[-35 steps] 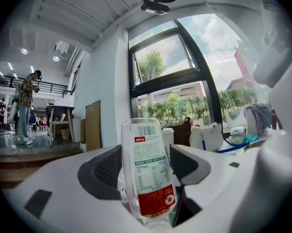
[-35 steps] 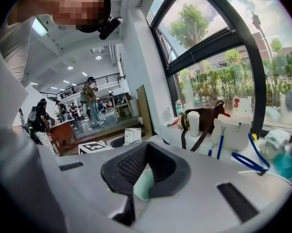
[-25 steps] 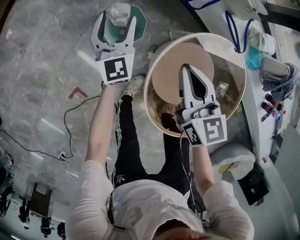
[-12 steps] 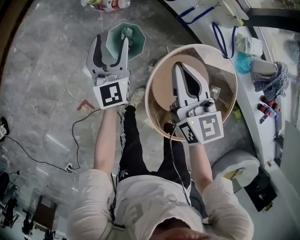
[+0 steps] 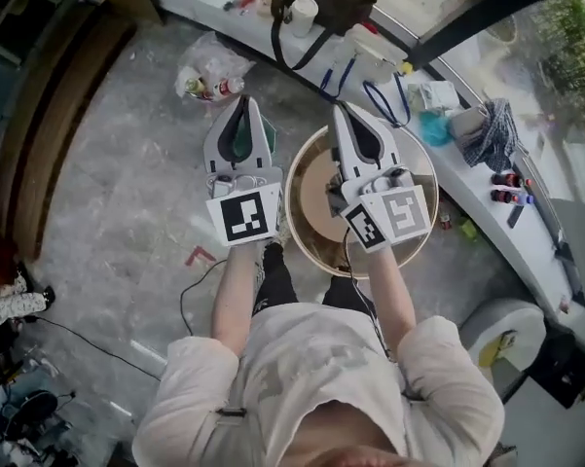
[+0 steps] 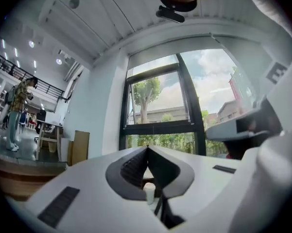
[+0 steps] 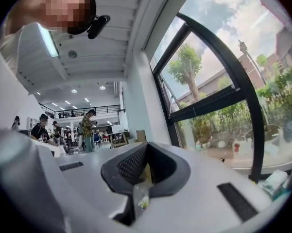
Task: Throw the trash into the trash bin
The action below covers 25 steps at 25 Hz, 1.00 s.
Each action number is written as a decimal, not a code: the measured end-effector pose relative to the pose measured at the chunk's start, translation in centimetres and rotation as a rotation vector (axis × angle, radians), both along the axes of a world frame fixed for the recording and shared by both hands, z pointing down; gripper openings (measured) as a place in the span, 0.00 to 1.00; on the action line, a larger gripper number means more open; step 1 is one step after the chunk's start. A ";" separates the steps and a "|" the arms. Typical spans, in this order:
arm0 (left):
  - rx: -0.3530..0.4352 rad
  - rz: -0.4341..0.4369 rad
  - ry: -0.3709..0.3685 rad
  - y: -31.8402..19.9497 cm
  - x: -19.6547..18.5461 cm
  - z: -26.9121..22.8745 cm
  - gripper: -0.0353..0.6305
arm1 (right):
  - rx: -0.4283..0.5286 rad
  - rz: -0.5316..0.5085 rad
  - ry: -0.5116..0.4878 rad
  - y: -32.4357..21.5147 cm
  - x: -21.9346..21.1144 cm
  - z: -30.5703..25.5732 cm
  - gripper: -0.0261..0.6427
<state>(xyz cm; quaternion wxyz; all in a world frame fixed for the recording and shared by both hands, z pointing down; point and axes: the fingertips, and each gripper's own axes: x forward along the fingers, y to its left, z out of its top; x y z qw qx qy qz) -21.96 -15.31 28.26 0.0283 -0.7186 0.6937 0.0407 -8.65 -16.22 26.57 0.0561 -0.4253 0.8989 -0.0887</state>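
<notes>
We see a grey marble floor (image 5: 117,173). At eleven o'clock a bag of bottles (image 5: 209,76) lies on it, with a green bin (image 5: 236,136) nearer the centre. A round wooden table (image 5: 307,232) stands mid-picture. At eight o'clock a black cable (image 5: 183,300) trails by a red scrap (image 5: 201,256).

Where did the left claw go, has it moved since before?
Yes. The left claw has lifted up, away from the green bin below it; its jaws have just been closing, with nothing between them.
</notes>
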 end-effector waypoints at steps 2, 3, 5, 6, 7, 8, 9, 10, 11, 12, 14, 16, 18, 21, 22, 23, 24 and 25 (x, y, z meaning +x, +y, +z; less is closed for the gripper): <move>-0.002 0.051 0.020 2.0 3.1 -3.3 0.07 | 0.043 0.017 -0.018 1.5 1.9 -3.2 0.06; 0.006 0.077 0.030 2.8 4.6 -5.1 0.07 | 0.073 0.023 -0.018 2.1 2.8 -4.8 0.06; 0.050 0.133 0.046 3.9 7.1 -8.8 0.07 | 0.146 0.049 -0.019 2.9 4.8 -8.4 0.06; 0.074 0.162 0.050 4.3 8.2 -10.5 0.07 | 0.180 0.073 -0.031 3.0 6.0 -10.2 0.06; 0.097 0.192 0.052 4.5 9.3 -12.0 0.07 | 0.209 0.100 -0.048 3.2 7.3 -12.0 0.06; 0.120 0.221 0.049 4.6 10.4 -13.5 0.07 | 0.235 0.125 -0.065 3.3 8.7 -13.5 0.06; 0.144 0.249 0.041 4.6 11.6 -14.9 0.07 | 0.257 0.147 -0.078 3.5 10.1 -14.9 0.06; 0.167 0.273 0.032 4.6 12.7 -16.1 0.07 | 0.277 0.166 -0.083 3.9 11.3 -15.9 0.06; 0.187 0.290 0.025 4.6 13.8 -17.0 0.07 | 0.295 0.186 -0.083 4.2 12.5 -16.6 0.06; 0.202 0.303 0.022 4.6 14.7 -17.8 0.07 | 0.309 0.208 -0.081 4.6 13.6 -17.1 0.06; 0.223 0.324 0.022 4.5 16.4 -19.0 0.07 | 0.322 0.247 -0.082 5.3 15.6 -17.6 0.06; 0.230 0.338 0.015 4.5 17.9 -19.5 0.07 | 0.323 0.261 -0.076 5.8 17.0 -17.6 0.06; 0.231 0.345 0.000 4.5 19.3 -19.7 0.07 | 0.328 0.273 -0.062 6.3 18.3 -17.8 0.06; 0.234 0.364 0.006 4.7 20.9 -19.9 0.07 | 0.337 0.300 -0.061 7.0 20.2 -18.1 0.06; 0.238 0.373 0.020 4.8 21.3 -20.1 0.07 | 0.340 0.311 -0.063 7.1 20.8 -18.2 0.06; 0.244 0.383 0.035 4.9 21.6 -20.4 0.07 | 0.343 0.322 -0.064 7.3 21.3 -18.3 0.06; 0.248 0.392 0.046 5.0 21.9 -20.7 0.07 | 0.345 0.332 -0.063 7.5 21.7 -18.4 0.06; 0.251 0.400 0.050 5.0 22.2 -20.9 0.07 | 0.346 0.341 -0.061 7.6 22.1 -18.5 0.06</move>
